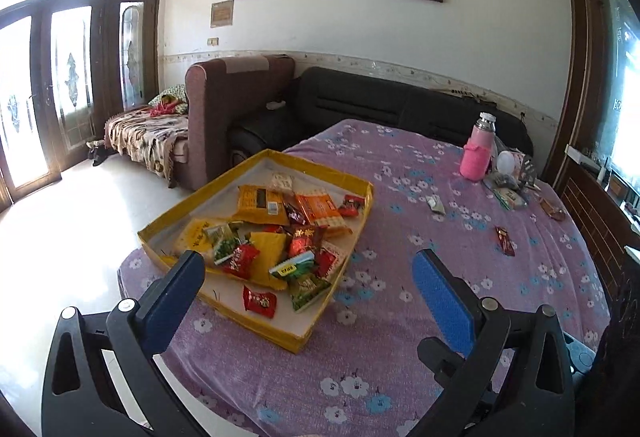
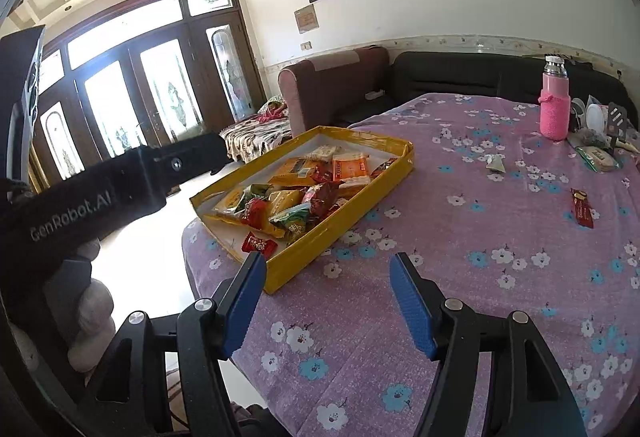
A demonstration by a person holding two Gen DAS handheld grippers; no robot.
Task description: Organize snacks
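Observation:
A shallow yellow tray (image 1: 200, 193) (image 2: 340, 237) sits at the left edge of the round table with the purple flowered cloth (image 1: 440, 317) (image 2: 480, 277). It holds a pile of several snack packets (image 1: 276, 233) (image 2: 296, 197), red, yellow, orange and green. One red packet (image 1: 505, 241) (image 2: 582, 213) lies loose on the cloth to the right. A small pale packet (image 1: 436, 203) (image 2: 495, 162) lies farther back. My left gripper (image 1: 310, 261) hangs open over the tray's near corner, empty. My right gripper (image 2: 327, 259) is open and empty just in front of the tray.
A pink bottle (image 1: 478, 153) (image 2: 555, 109) stands at the far right among small clutter (image 1: 512, 177) (image 2: 600, 149). Sofas (image 1: 360, 105) (image 2: 440, 77) stand behind the table. A hand (image 2: 92, 317) holds the left gripper's body (image 2: 120, 185) at the left of the right wrist view. A wooden chair (image 1: 592, 221) stands on the right.

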